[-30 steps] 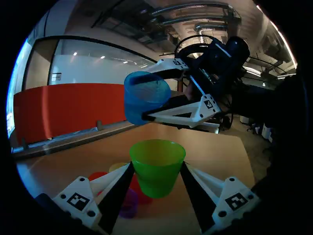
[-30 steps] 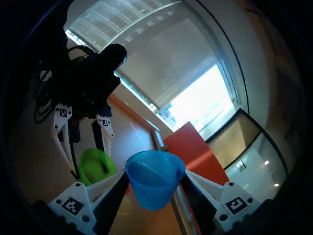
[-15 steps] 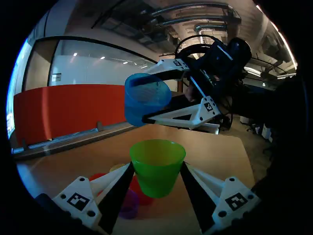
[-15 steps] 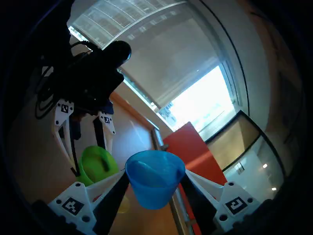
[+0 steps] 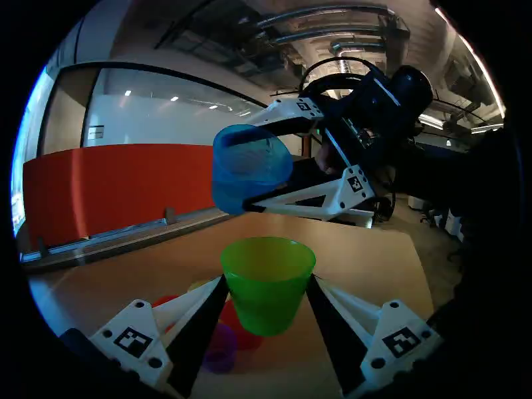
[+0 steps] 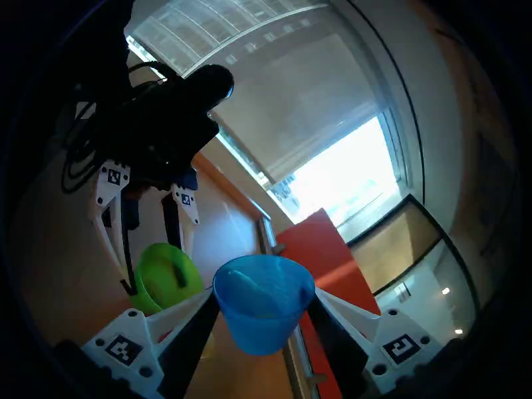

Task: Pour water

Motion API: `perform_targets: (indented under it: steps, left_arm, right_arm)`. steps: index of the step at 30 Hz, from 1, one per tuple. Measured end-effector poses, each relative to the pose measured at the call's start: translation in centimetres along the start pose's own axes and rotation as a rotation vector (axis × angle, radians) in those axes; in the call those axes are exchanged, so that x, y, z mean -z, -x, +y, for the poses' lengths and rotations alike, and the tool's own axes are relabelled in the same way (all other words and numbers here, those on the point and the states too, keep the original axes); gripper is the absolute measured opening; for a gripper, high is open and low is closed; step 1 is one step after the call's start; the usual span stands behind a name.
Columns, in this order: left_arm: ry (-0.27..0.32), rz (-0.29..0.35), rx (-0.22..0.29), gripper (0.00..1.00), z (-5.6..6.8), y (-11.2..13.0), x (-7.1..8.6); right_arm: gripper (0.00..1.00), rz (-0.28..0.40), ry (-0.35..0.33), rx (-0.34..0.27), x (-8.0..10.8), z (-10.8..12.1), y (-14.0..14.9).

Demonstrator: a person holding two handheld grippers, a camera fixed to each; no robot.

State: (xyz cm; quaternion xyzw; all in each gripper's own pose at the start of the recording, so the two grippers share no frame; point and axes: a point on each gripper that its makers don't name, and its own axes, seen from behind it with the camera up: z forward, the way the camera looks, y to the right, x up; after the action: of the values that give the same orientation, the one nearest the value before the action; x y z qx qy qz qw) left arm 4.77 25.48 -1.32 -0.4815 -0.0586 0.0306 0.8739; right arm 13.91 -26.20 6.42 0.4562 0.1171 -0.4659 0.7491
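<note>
In the left gripper view my left gripper [image 5: 267,292] is shut on an upright green cup [image 5: 268,282] held above the wooden table [image 5: 372,259]. Above and behind it, the right gripper [image 5: 263,161] holds a blue translucent cup [image 5: 249,166] tilted over, mouth turned to the left. In the right gripper view my right gripper [image 6: 264,307] is shut on that blue cup [image 6: 263,309], its inside showing. The green cup [image 6: 166,276] sits lower left there, between the left gripper's fingers [image 6: 110,219]. I cannot make out water in either cup.
Red, yellow and purple cups [image 5: 226,336] lie on the table below the green cup. An orange partition [image 5: 113,179] runs along the table's far edge, with glass walls behind. Dark office chairs [image 5: 432,213] stand off to the right.
The blue cup has tilted slightly further over the green cup. The right gripper view has rolled a little, and the left gripper with the green cup stays put.
</note>
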Motion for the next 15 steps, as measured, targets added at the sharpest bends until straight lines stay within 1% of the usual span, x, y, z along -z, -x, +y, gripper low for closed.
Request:
perform_targets:
  steps: [15]
  left_arm:
    - [-0.002,-0.001,0.001,0.83,-0.20,0.07,-0.10]
  right_arm:
    - [0.89,-0.004,-0.002,0.059,-0.42,0.27,-0.27]
